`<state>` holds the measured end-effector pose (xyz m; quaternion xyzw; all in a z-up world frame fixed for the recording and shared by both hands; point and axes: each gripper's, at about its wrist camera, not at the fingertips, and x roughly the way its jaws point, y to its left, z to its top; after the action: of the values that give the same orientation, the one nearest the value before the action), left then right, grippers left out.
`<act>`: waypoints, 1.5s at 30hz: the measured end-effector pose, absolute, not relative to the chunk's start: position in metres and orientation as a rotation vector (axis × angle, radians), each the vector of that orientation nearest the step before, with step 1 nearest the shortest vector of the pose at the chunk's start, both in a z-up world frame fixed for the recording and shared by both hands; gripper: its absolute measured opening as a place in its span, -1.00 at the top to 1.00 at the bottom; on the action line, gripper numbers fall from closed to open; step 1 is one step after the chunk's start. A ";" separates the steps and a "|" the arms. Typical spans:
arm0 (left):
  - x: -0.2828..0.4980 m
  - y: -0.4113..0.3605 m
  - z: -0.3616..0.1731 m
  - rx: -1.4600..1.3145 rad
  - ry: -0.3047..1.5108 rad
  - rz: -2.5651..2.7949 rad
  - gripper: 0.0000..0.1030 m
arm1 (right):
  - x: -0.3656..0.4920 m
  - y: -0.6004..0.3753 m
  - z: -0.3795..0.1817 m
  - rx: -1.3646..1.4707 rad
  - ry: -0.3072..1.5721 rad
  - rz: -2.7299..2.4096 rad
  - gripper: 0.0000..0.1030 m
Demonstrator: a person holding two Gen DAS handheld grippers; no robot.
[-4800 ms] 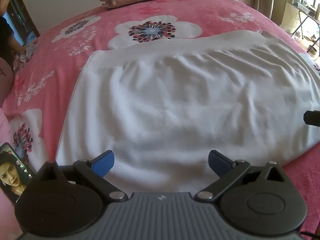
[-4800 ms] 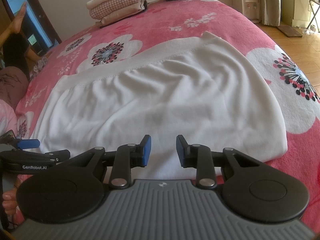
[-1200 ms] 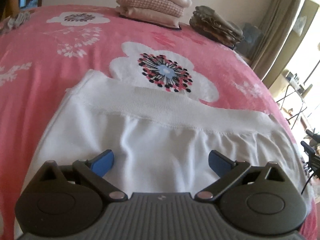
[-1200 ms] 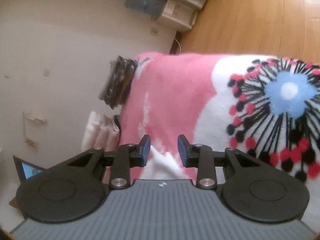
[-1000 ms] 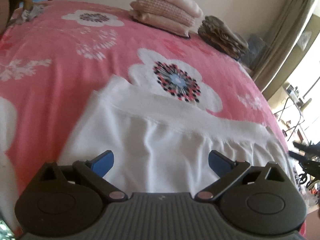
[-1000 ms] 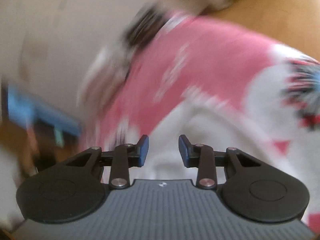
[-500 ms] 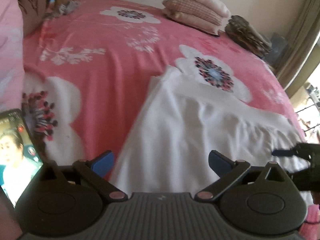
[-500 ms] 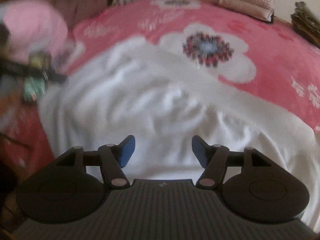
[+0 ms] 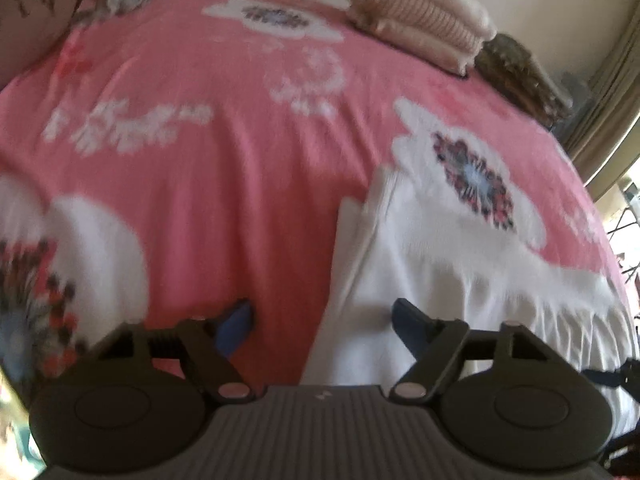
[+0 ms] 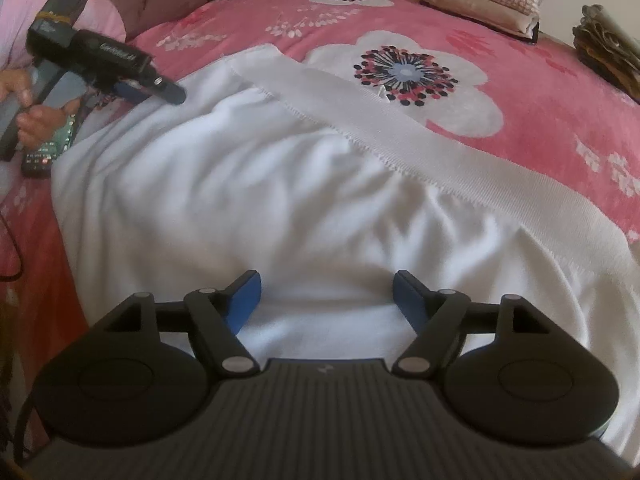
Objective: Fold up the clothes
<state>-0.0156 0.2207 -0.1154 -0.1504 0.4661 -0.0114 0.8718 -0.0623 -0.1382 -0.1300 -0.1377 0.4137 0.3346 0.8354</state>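
Over the white garment (image 10: 280, 184), both tools, jaws spread, have swung leftward.

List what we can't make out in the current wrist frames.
- White garment: near hem hidden behind the right gripper body in the right wrist view; right side cut by the frame edge.
- Left wrist view: motion-blurred, so the garment's edge by the left gripper is unclear.
- Remote: partly covered by the person's hand.
- Dark folded stack: cut off at the right edge.
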 end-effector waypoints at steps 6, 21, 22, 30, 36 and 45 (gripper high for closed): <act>-0.026 0.216 -0.106 -0.269 0.926 -0.041 0.31 | -0.062 -0.134 -0.131 -0.288 0.874 0.703 -0.51; -0.015 0.208 -0.118 -0.329 0.909 -0.111 -0.27 | -0.065 -0.127 -0.132 -0.279 0.876 0.679 -0.59; -0.021 0.209 -0.118 -0.350 0.909 -0.126 -0.26 | -0.065 -0.128 -0.133 -0.273 0.876 0.677 -0.58; -0.052 0.198 -0.115 -0.319 0.933 -0.193 -0.18 | -0.065 -0.130 -0.133 -0.254 0.871 0.683 -0.60; -0.067 0.185 -0.121 -0.281 0.992 -0.212 -0.19 | -0.068 -0.134 -0.133 -0.246 0.864 0.686 -0.60; -0.073 0.176 -0.116 -0.270 1.049 -0.104 -0.22 | -0.067 -0.136 -0.135 -0.228 0.847 0.687 -0.60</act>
<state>-0.0732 0.1760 -0.1163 -0.1286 0.4989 -0.0496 0.8556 -0.0673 -0.1358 -0.1345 -0.1084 0.4018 0.3259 0.8489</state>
